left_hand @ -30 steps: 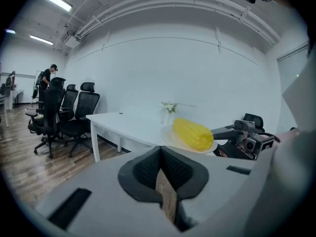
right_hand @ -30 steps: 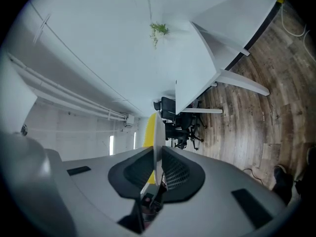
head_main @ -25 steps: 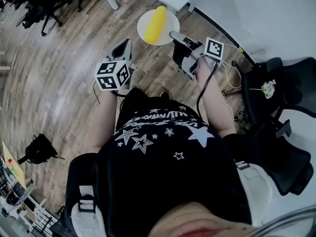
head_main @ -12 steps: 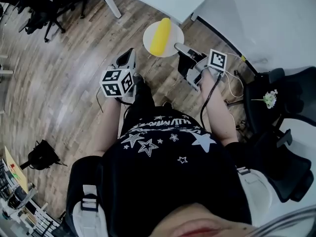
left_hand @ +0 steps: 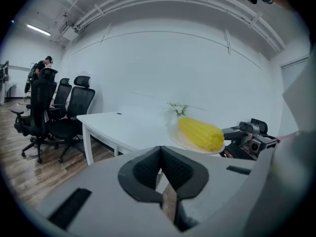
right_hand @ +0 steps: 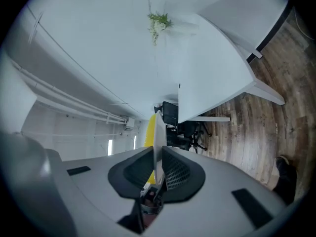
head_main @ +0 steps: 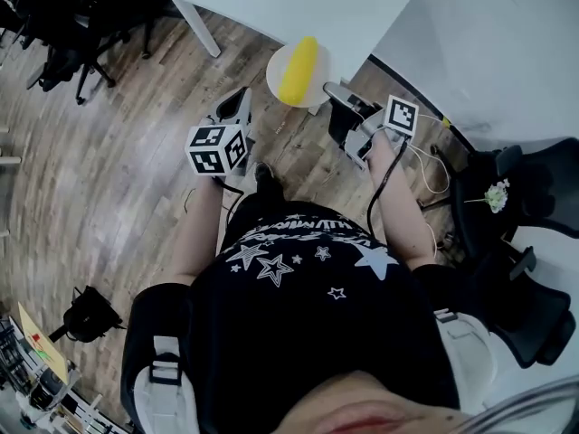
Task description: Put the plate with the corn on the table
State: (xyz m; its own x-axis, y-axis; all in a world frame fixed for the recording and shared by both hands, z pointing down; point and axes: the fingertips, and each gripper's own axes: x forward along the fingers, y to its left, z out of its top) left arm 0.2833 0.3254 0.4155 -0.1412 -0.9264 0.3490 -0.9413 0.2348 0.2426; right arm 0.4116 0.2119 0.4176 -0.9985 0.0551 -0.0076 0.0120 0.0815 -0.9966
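Right gripper (head_main: 331, 89) is clenched on the near rim of the plate (head_main: 275, 78). In the right gripper view the plate (right_hand: 157, 127) shows edge-on and both pads press on it. The corn (head_main: 298, 70) lies along the middle of the plate, with one end pointing to the table (head_main: 289, 7). In the left gripper view the corn (left_hand: 200, 133) is one whole yellow cob that rests on the plate (left_hand: 178, 138).

The plate hangs at the near edge of the white table, about level with the table top (left_hand: 123, 124). In the head view its far rim overlaps the table edge. I cannot tell if the plate touches the table.

Left gripper (head_main: 239, 99) is on the near side of the table, a little apart from the plate and not touching it. Its jaws are closed together and nothing is between them, as the left gripper view shows (left_hand: 160, 174). From there the right gripper (left_hand: 249, 135) is seen at the plate's side that faces away from the table.

Black office chairs (left_hand: 59, 107) stand on the wooden floor (head_main: 109, 152) at the far left end of the table. A small flower (left_hand: 177, 108) shows behind the plate, beyond the table.
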